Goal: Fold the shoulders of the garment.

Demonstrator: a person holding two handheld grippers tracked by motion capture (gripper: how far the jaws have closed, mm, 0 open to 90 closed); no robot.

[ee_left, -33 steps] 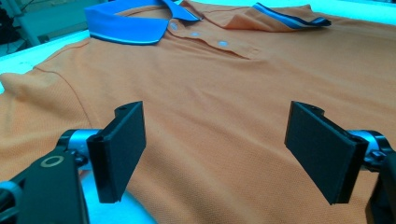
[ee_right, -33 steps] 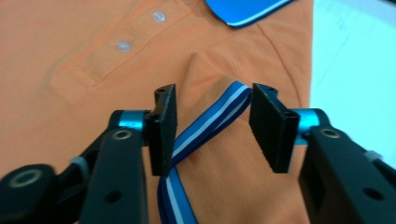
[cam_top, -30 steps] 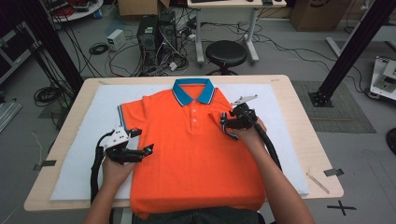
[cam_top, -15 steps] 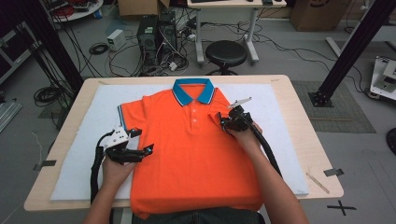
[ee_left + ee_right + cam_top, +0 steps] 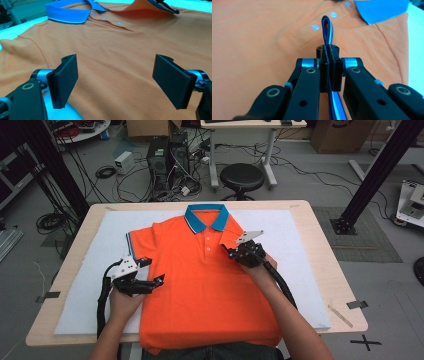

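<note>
– While the right gripper sits like this, what do its jaws hold?

– Jaws together, clamped on the blue cuff of the right sleeve. The cuff stands doubled in a loop just past the pad tips, and its striped edge runs back down between the pads. Just beyond the loop lie the buttons.

– And the left gripper?

– Jaws wide apart, nothing between the pads. It hovers low over the shirt, near the left side seam, with bare cloth under the gap. Whether the pads touch the cloth cannot be told.

– Status of the fold?

– Judged as early. In the high view the right gripper holds the right sleeve drawn in over the chest. It is carried, not laid down or released. The left sleeve lies flat and spread to the side. The body is at full length, with its hem over the near edge of the table. The collar lies at the far end.

– Remaining steps?

– Probably: set the right sleeve down, bring the left sleeve in, then fold the body. The shirt lies face up, centred on the mat.
</note>
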